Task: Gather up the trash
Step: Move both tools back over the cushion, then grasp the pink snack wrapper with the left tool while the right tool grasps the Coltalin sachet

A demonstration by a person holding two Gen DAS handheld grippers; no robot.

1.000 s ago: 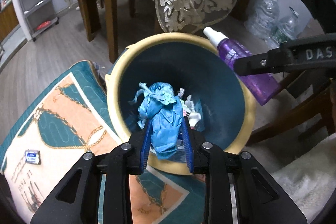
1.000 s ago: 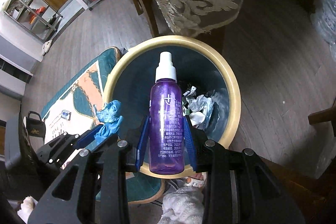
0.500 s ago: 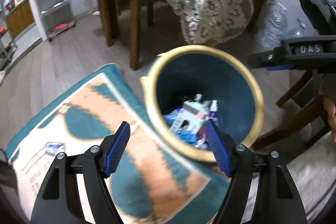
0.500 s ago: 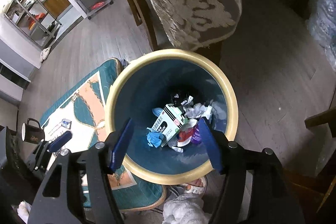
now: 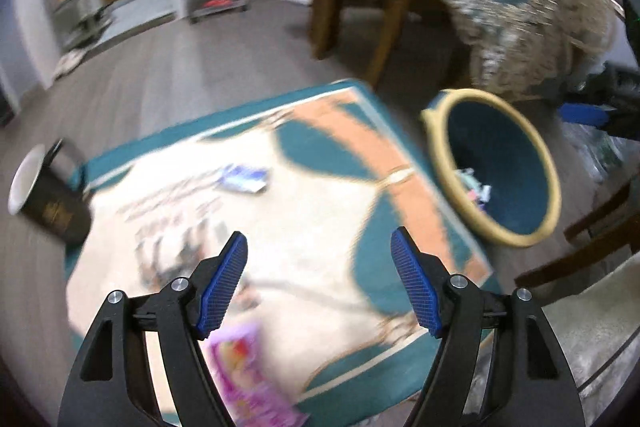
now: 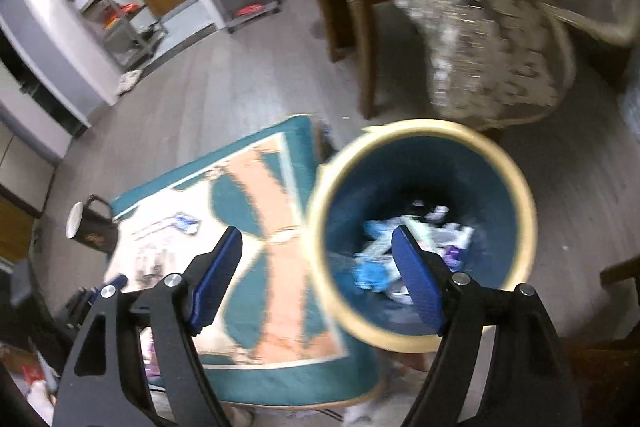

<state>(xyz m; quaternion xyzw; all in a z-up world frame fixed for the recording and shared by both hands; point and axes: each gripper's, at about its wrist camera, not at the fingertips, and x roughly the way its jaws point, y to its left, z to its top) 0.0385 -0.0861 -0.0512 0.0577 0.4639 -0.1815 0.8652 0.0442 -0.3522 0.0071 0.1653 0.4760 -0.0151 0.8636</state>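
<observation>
Blue ribbed pads on both my claws stand wide apart with nothing between them; my right gripper (image 6: pixel 316 247) has just been spreading further, while my left gripper (image 5: pixel 319 251) sits equally wide. The bin (image 6: pixel 516 183), dark teal inside with a pale yellow rim, stands on the wood floor beside the rug (image 5: pixel 312 211). Collected scraps lie at its bottom: a blue crumpled piece (image 6: pixel 370 273), white paper bits, something purple. My right claw hangs over the bin's near rim; my left hangs over the rug. Uncollected on the rug: a small blue-and-white wrapper (image 5: pixel 244 179) and a pink packet (image 5: pixel 248 379) under my left claw. A black mug (image 5: pixel 44 195) lies tipped at the rug's edge. Both views are blurred.
</observation>
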